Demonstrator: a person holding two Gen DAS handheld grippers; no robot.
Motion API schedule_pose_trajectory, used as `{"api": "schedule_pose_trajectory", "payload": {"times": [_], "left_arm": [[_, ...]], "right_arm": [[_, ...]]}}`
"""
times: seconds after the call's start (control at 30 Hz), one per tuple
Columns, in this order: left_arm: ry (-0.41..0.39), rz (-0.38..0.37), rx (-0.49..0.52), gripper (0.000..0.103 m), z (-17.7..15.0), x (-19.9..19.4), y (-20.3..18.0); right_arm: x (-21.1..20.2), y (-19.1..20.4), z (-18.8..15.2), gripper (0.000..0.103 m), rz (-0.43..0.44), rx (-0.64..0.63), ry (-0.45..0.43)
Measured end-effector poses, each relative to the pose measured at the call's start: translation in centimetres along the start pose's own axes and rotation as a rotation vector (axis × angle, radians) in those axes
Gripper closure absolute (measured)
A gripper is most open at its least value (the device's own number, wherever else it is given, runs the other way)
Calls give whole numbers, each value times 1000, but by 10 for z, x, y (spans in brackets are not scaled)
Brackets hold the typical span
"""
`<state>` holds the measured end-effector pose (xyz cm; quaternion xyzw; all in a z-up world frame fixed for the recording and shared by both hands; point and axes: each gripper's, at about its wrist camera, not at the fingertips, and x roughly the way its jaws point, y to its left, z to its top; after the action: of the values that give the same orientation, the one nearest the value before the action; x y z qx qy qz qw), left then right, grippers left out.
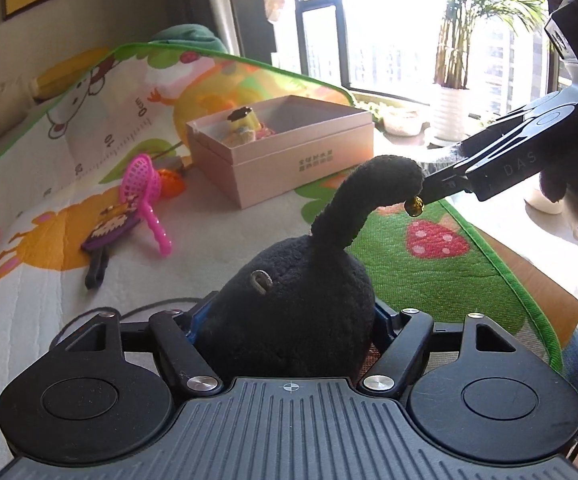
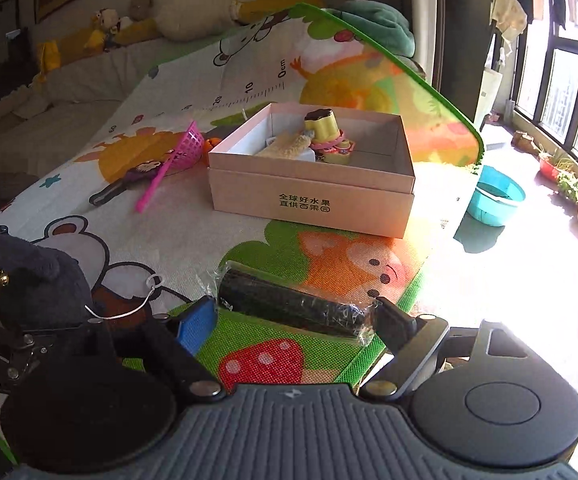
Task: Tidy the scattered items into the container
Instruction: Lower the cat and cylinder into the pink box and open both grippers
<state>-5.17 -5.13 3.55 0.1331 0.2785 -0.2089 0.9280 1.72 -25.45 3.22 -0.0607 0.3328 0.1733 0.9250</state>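
Note:
My left gripper [image 1: 285,320] is shut on a black plush toy [image 1: 297,300] with a curved tail and a small gold bell; it also shows at the left of the right wrist view [image 2: 37,284]. My right gripper [image 2: 293,312] holds a black cylinder wrapped in clear plastic [image 2: 289,304] between its fingers, low over the play mat. The right gripper also shows in the left wrist view [image 1: 441,178]. The pink cardboard box [image 2: 313,200] stands open on the mat with a yellow toy [image 2: 323,126] and other small items inside; it shows in the left wrist view too [image 1: 289,160].
A pink toy net [image 2: 187,150], a purple-and-black flat toy [image 2: 129,180] and an orange item [image 1: 171,180] lie on the mat left of the box. The mat's green edge [image 2: 421,80] runs along the right. A blue basin [image 2: 497,196] and plant pots stand on the floor by the window.

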Motion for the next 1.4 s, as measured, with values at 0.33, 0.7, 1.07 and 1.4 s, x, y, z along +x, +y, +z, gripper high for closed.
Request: {"api": "schedule_pose_trajectory", "payload": {"times": [0.33,0.7,1.07,1.4], "left_arm": [[-209,2,75,24,124,40,2],[-199,-90,-37,7,175,166,42],[-71,-31,-96,2,102,121,81],[45,86,-252,0,42,76,107]], "right_arm": [[-57,-49,49,19,-34,70,-234],[38,-105,186,18,56,211,-274],[113,-121,170,12,53,340,-123],[92,-113,162,9,16,352,-117]]}}
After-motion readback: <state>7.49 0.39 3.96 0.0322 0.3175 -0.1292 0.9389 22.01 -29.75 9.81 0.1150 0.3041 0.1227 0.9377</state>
